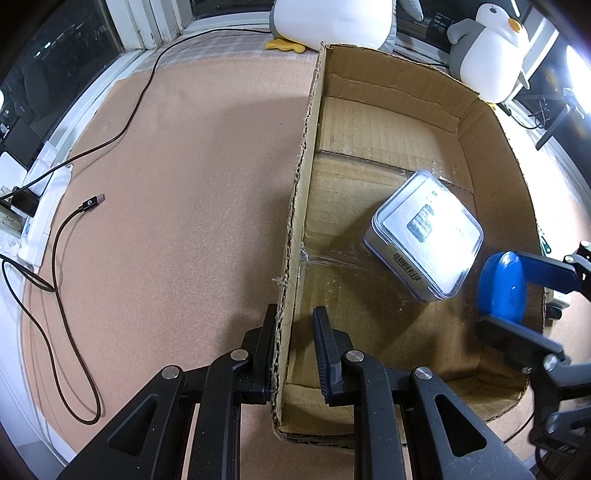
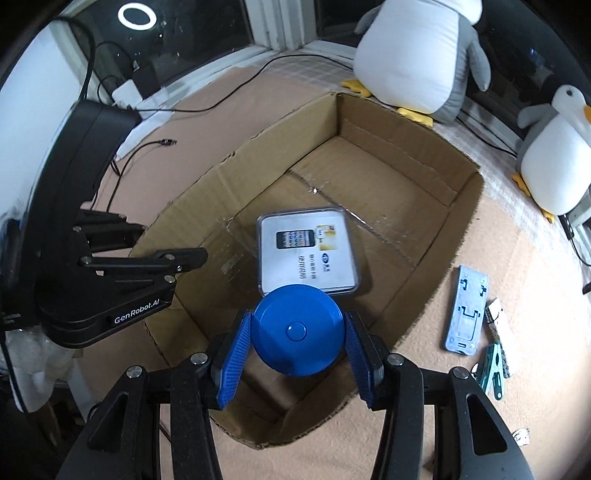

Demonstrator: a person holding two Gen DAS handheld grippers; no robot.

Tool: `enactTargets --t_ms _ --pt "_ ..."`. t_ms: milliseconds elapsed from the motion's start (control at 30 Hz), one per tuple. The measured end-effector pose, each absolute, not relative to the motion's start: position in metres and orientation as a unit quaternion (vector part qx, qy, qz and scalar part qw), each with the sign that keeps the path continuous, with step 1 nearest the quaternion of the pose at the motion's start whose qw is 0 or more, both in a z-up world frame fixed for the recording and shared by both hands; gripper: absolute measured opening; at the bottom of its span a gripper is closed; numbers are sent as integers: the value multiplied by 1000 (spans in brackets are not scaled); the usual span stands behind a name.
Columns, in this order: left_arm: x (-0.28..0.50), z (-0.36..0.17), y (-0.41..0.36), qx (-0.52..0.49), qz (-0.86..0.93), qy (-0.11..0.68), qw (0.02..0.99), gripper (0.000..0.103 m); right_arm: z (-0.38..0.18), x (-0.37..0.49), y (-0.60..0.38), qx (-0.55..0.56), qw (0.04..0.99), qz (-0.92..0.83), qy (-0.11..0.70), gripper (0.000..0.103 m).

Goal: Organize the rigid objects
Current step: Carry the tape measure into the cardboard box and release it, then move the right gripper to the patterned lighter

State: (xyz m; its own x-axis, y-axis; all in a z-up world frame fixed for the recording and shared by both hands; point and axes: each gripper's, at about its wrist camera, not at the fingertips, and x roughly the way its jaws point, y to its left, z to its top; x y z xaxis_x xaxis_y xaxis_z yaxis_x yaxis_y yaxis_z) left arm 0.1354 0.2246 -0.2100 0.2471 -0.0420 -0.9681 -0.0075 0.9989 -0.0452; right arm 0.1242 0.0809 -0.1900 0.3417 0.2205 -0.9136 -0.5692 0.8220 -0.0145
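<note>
Over the cardboard box [image 2: 436, 192], right hand-held gripper [image 2: 299, 347] clamps blue disc [image 2: 297, 330] (round).

You see a soft pink mat [image 1: 177, 184] under a dark window [image 2: 207, 33] with a white frame. A round light [image 2: 136, 16] shines in the glass.

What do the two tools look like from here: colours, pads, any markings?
Left tool: all black, ribbed black fingers, silver pivot bolts, and white "GenRobot.AI" lettering on its black housing. Right tool: the same black linkage and silver bolts, with ribbed blue pads.
</note>
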Motion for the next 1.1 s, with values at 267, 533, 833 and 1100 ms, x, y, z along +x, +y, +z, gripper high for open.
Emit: enactTargets --t_ms 267,533,833,1100 --pt "134 -210 225 -20 -11 613 790 19 -194 121 91 -180 800 250 516 47" --pt "134 -210 223 -20 -9 613 790 19 -188 119 93 -179 802 256 509 53" --pt "133 -211 224 -21 -8 613 790 19 -167 122 64 -140 819 245 500 54" --pt "134 -211 225 -20 -8 613 790 19 -152 148 -13 -88 841 184 501 54"
